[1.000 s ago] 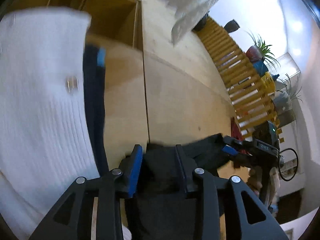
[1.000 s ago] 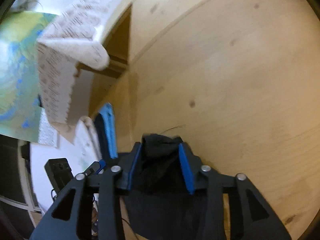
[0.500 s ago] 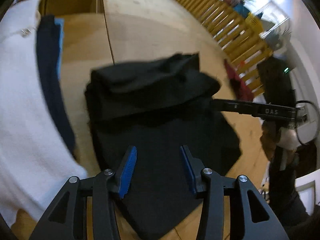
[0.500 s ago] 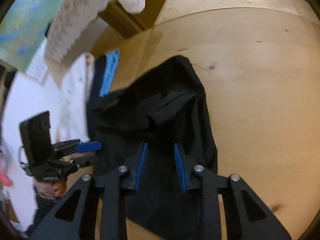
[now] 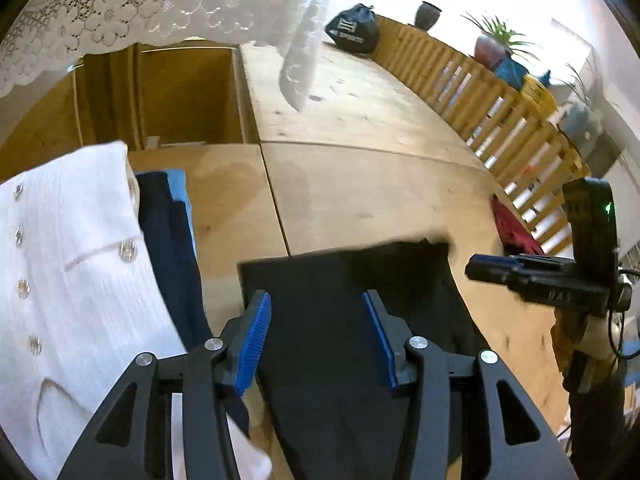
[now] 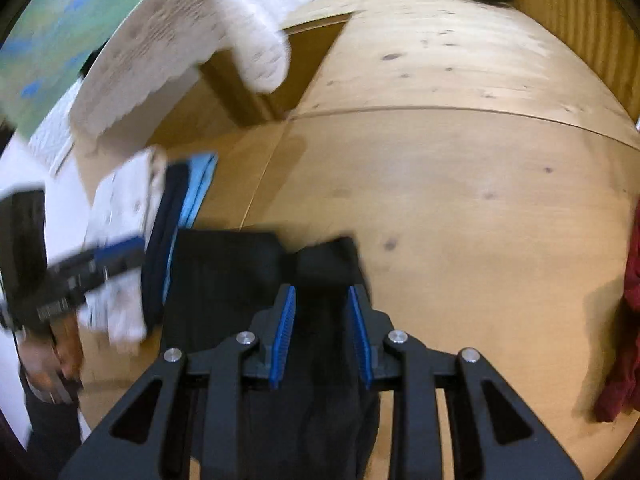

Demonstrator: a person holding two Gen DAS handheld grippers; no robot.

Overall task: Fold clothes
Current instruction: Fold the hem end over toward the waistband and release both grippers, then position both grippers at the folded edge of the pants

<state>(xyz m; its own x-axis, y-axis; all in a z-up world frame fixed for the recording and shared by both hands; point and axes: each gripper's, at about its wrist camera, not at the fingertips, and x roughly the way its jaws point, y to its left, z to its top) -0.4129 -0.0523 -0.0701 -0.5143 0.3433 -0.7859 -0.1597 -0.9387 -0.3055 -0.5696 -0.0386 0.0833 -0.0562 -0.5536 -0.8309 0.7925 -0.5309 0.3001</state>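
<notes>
A black garment lies folded on the wooden table, its far edge straight. My left gripper is open above its near part, holding nothing. In the right wrist view the same black garment lies below my right gripper, whose jaws are open with a small gap; a raised black fold sits between the fingers, not clamped. The right gripper also shows in the left wrist view, at the garment's right edge.
A stack of folded clothes lies to the left: a white buttoned top, a navy piece and a light blue one. A red cloth lies at the table's right edge. A lace curtain hangs at the back by a wooden railing.
Both grippers let go of the black garment, which now lies folded on the table. They pulled back toward me and the left opened wider.
</notes>
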